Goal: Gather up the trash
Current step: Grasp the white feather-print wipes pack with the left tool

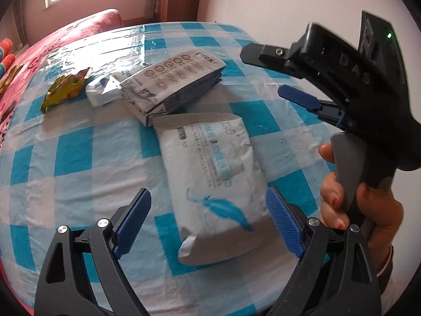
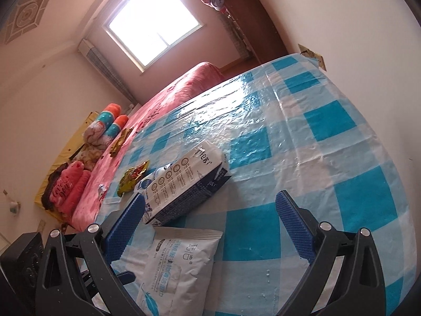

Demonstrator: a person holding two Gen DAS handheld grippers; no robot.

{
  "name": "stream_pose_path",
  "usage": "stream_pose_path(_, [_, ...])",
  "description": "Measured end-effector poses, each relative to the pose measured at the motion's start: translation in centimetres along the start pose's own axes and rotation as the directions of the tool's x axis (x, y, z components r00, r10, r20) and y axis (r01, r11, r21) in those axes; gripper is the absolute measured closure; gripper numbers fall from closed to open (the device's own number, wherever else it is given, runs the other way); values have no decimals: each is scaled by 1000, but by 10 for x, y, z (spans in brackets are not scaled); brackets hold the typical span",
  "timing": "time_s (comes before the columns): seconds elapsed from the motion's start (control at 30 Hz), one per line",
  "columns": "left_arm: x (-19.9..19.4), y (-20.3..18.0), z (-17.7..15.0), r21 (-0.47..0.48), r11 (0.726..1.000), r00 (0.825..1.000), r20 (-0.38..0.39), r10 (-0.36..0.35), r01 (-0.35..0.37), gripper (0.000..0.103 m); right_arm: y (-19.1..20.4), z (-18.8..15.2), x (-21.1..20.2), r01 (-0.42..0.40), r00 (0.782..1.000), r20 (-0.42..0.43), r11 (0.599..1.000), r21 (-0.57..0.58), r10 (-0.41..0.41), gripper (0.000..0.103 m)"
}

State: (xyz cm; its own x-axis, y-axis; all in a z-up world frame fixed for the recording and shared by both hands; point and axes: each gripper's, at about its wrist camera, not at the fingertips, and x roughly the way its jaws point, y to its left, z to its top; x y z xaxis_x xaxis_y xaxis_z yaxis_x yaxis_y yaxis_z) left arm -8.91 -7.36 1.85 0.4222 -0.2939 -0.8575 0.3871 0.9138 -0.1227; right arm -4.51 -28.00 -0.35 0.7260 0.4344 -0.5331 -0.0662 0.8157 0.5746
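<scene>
table: blue-white checked plastic cloth (image 1: 79, 152), wrinkled
wipes pack (image 1: 218, 184): white, blue feather print, flat on cloth, nearest the grippers
carton (image 1: 173, 87): white and dark, lying on its side just behind the pack
small white wrapper (image 1: 102, 92): touching the carton's left end
yellow snack wrapper (image 1: 65, 89): left of that, near cloth edge
left gripper (image 1: 208, 223): released, jaws wide, astride the pack's near end, pads not touching
right gripper (image 2: 208, 226): jaws apart, nothing grasped, above pack and carton
hand (image 1: 365, 205): clutching right gripper's handle

On the table (image 1: 79, 152), a carton (image 1: 173, 84) lies behind the wipes pack (image 1: 218, 184).
</scene>
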Motion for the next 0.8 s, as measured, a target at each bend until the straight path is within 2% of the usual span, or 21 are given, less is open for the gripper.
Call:
stream_pose_path(0.27, [16,-17,10,56,997,998,-37,58,-56,14,-19,5,4,-59,998,-18,996,65,60,5])
stream_pose_path(0.6, [27,-17,17,35,996,996,-50,80,-78,14,-27,3,8,-79,996,-40,994,70,82,5])
stream_pose_path(0.8, [27,-17,18,28,996,996,-39,81,-80,23,-27,3,11,-108,993,-45,992,57,111,5])
